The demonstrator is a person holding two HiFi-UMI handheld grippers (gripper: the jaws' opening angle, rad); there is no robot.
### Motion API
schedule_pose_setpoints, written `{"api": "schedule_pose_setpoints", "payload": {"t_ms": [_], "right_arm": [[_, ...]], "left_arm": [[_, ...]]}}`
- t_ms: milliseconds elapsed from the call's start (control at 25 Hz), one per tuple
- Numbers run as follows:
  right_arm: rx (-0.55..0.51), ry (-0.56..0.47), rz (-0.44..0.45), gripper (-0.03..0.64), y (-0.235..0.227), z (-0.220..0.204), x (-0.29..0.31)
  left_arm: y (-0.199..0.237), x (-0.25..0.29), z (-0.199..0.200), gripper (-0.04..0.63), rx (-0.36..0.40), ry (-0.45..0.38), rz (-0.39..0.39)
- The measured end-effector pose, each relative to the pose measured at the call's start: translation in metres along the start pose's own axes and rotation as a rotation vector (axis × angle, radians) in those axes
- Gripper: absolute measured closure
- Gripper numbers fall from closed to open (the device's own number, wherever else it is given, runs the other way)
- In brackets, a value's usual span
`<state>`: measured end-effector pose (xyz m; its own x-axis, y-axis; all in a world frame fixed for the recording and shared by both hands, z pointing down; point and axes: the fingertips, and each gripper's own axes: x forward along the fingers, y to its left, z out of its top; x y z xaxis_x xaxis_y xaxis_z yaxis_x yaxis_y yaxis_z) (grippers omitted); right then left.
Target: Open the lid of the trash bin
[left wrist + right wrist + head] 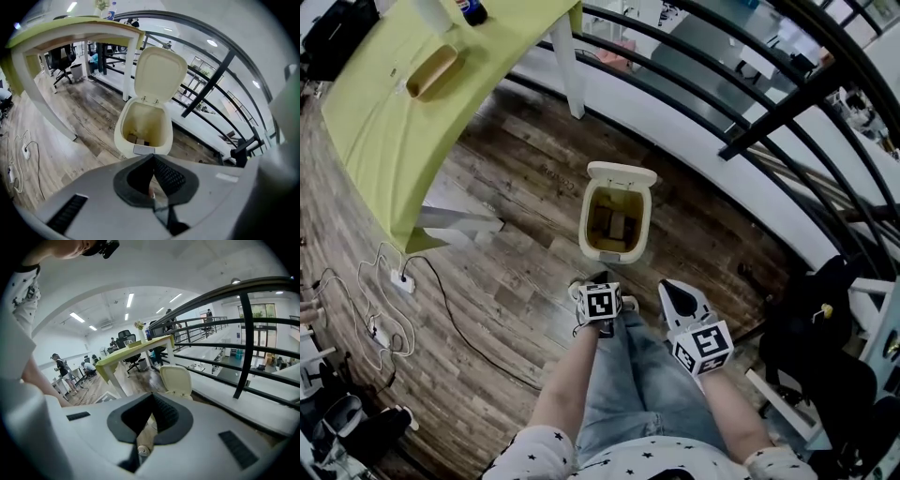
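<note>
The cream trash bin (pixel 617 225) stands on the wooden floor just ahead of my knees, its lid (pixel 622 174) swung up and back. Brown scraps lie at its bottom. In the left gripper view the bin (pixel 143 129) sits straight beyond the jaws with the lid (pixel 159 72) upright, and a grey pedal (pixel 143 150) at its foot. My left gripper (pixel 602 278) hovers close to the bin's near side, shut and holding nothing. My right gripper (pixel 668 287) is a little right of it, also shut and empty. The right gripper view catches only the raised lid (pixel 176 379).
A lime-green table (pixel 403 122) with a wooden tray (pixel 431 71) and a bottle (pixel 472 9) stands at far left, one white leg (pixel 568 66) near the bin. A black railing (pixel 750 122) runs behind. A power strip with cables (pixel 401 279) lies left; dark gear (pixel 825 328) sits right.
</note>
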<state>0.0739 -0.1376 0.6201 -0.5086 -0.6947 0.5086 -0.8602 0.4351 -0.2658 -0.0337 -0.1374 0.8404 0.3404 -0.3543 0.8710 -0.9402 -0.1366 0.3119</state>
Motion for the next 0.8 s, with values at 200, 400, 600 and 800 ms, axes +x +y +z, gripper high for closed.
{"api": "schedule_pose_setpoints", "payload": {"t_ms": [200,400,600,800], "right_arm": [[-0.010,-0.020,0.000,0.623,0.010,0.020,-0.016],[-0.021,-0.012,0.004,0.623,0.015,0.037,-0.026],[-0.032,-0.013,0.016,0.623,0.021,0.051,-0.039],[-0.034,-0.029,0.030,0.623,0.029,0.068,-0.051]], "left_arm": [[-0.008,-0.039,0.002,0.586,-0.023,-0.002,0.009],[-0.020,-0.068,0.010,0.586,-0.035,-0.007,-0.007],[-0.032,-0.107,0.024,0.586,-0.048,-0.042,0.002],[-0.045,-0.146,0.039,0.586,-0.056,-0.088,-0.009]]}}
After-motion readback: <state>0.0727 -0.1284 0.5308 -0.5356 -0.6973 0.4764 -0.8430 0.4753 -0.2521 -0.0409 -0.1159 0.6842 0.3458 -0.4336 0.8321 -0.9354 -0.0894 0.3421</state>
